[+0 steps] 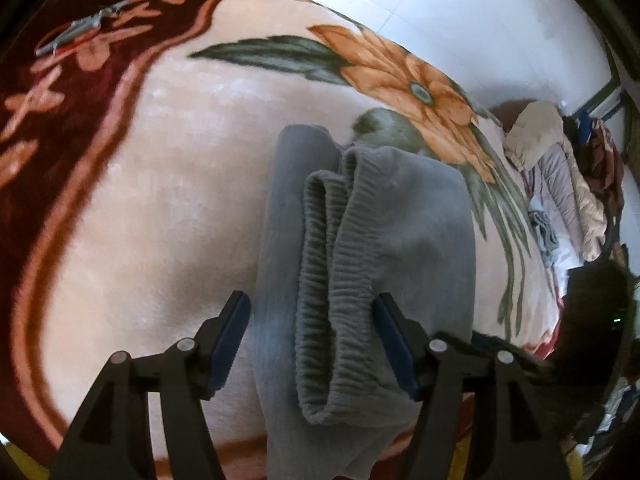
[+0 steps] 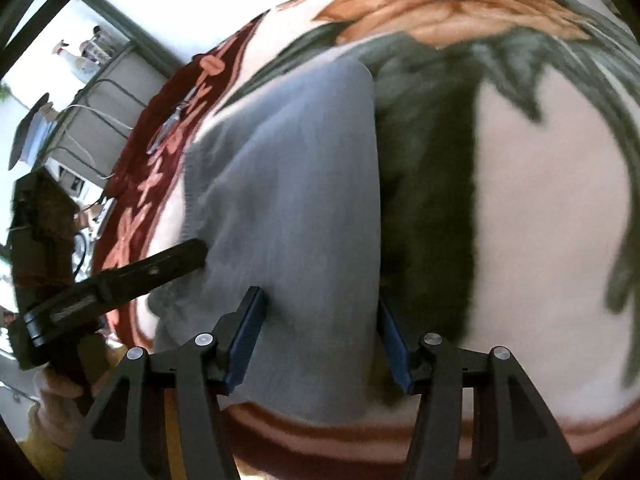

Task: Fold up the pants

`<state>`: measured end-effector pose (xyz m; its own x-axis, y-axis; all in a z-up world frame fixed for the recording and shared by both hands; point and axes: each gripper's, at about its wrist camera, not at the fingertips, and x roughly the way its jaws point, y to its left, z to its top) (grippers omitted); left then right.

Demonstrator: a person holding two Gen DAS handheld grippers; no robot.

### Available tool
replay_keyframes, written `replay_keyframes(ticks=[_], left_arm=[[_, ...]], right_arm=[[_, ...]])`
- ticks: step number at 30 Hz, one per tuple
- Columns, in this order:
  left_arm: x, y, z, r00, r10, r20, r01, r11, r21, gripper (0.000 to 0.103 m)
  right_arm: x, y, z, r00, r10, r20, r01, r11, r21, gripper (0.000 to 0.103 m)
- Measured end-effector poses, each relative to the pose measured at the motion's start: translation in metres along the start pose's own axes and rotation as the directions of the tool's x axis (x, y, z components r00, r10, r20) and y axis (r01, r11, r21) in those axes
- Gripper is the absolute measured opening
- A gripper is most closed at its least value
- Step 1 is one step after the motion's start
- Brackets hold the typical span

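Left tongs (image 1: 310, 344): spread wide, pinching nothing. They straddle the grey pants (image 1: 360, 264) at the ribbed elastic waistband (image 1: 332, 280), which lies doubled between the pads; the cloth looks to brush the right pad, contact not certain. Likely lined up to close on the band.

The pants are a narrow stacked bundle on the floral blanket (image 1: 160, 200) covering the bed, near its front edge. Looks mostly folded.

Right tongs (image 2: 320, 340): also spread, holding nothing. They bracket the smooth grey pants (image 2: 288, 200) panel: left pad over cloth, right pad at the cloth's right edge above the dark leaf print. My read: set to pinch or press that edge.

In the right wrist view the left tongs (image 2: 176, 258) come in from the left, tip touching the bundle's left side.
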<state>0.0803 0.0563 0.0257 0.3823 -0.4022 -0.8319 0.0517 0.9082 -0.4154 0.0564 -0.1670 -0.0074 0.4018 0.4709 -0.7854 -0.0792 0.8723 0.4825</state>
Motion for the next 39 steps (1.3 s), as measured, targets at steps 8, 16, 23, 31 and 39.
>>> replay_keyframes(ticks=[8,16,23,31,39], left_arm=[[-0.001,-0.002,-0.005,0.998,-0.066,-0.004,0.066,0.998,-0.001,0.046],[-0.024,-0.020,-0.007,0.997,-0.072,0.038,0.070,0.996,0.049,0.028],[-0.047,-0.065,-0.003,0.987,-0.132,0.094,0.119,0.983,0.139,0.027],[-0.020,-0.143,0.007,0.977,-0.197,0.081,0.174,0.957,0.232,0.027],[0.034,-0.191,0.012,0.975,-0.220,0.036,0.202,0.940,0.274,0.027]], right_arm=[[-0.003,0.000,0.001,1.000,0.007,0.013,-0.007,1.000,0.013,0.040],[-0.032,0.016,0.002,0.995,-0.050,0.091,0.053,0.998,-0.032,0.023],[-0.094,0.012,0.006,0.968,-0.121,0.218,0.142,0.986,-0.086,0.023],[-0.140,-0.037,0.019,0.936,-0.225,0.272,0.247,0.968,-0.051,0.023],[-0.138,-0.097,0.030,0.927,-0.274,0.255,0.279,0.960,0.017,0.023]])
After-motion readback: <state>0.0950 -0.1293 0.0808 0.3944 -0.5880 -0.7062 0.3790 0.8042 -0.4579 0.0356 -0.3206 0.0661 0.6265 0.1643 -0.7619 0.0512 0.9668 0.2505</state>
